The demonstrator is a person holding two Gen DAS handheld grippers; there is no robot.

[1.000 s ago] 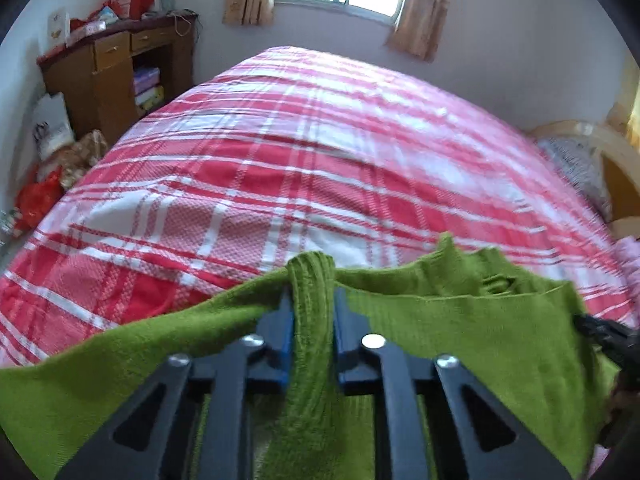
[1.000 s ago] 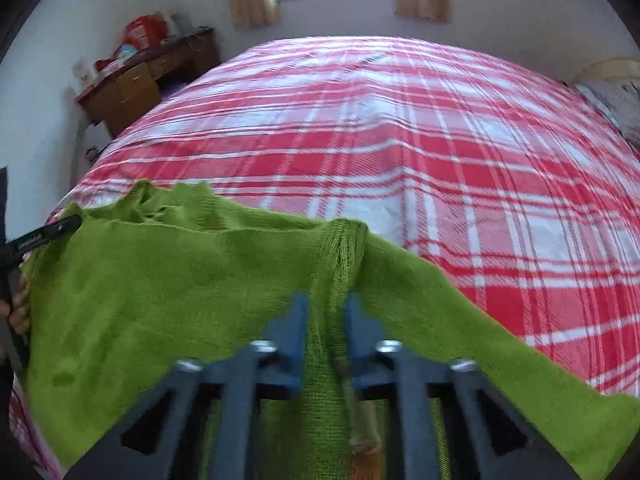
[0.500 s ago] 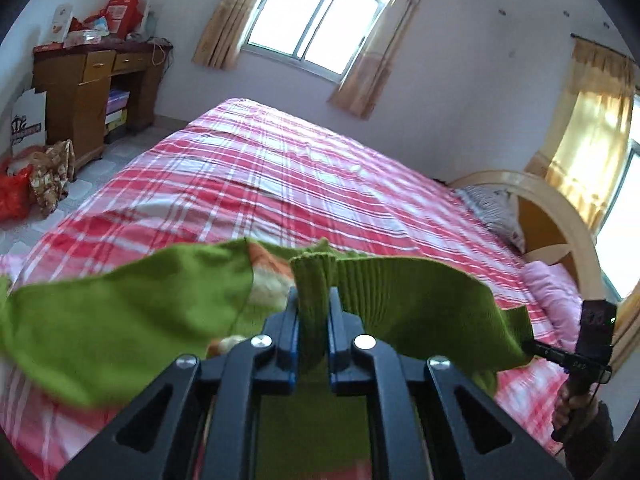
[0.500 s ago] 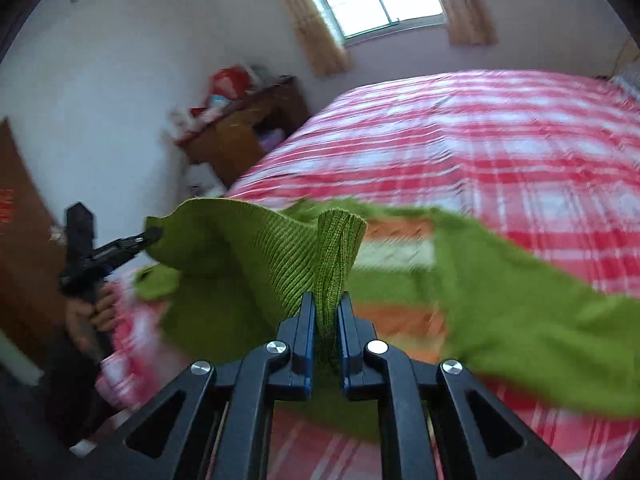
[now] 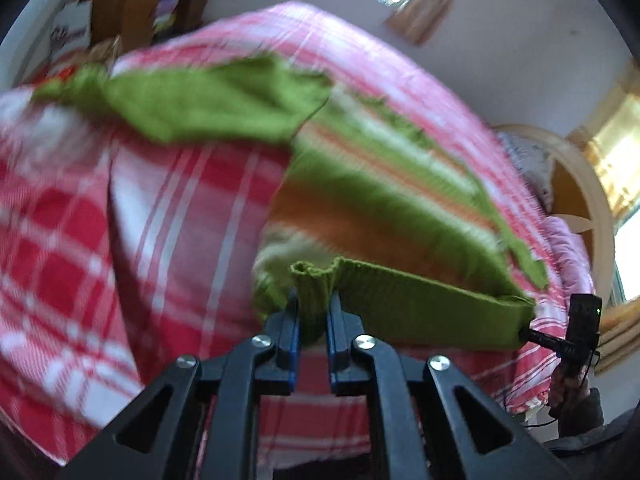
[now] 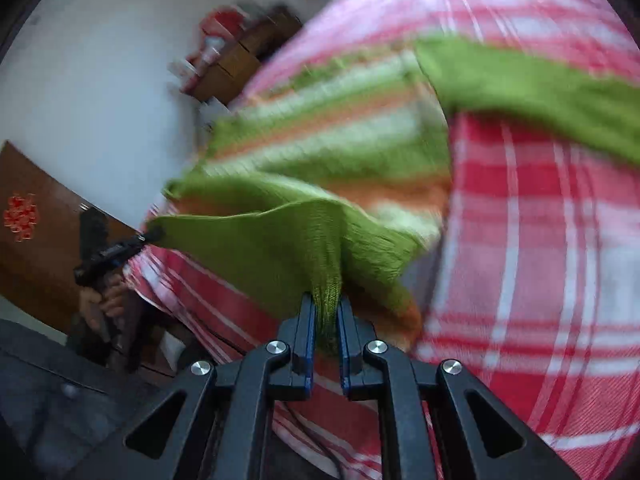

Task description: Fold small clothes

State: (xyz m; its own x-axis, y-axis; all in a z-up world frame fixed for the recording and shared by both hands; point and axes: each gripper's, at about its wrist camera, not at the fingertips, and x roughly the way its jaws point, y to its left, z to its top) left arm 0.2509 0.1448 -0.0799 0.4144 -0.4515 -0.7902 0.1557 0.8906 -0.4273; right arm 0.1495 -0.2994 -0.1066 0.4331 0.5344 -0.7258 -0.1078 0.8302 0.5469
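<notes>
A small green knit sweater [image 5: 384, 200] with orange and white stripes hangs in the air over the bed, blurred by motion. My left gripper [image 5: 313, 300] is shut on its ribbed green hem. My right gripper [image 6: 326, 304] is shut on the same hem further along. The hem stretches taut between the two grippers. The sweater's striped body [image 6: 332, 120] and a plain green sleeve [image 6: 540, 88] spread out over the bed ahead. The other sleeve [image 5: 208, 96] trails toward the far left in the left wrist view. Each view shows the other gripper at its edge, held by a hand.
A bed with a red and white plaid cover [image 5: 140, 220] fills both views. A wooden desk [image 6: 240, 64] with clutter stands by the wall. A curved wooden headboard [image 5: 580, 184] and pink pillow sit at the right. Windows with curtains [image 5: 416, 4] are behind.
Both grippers swung the sweater up off the bed and out forward. It lay bunched green side up before; now its striped side shows, spread out above the cover.
</notes>
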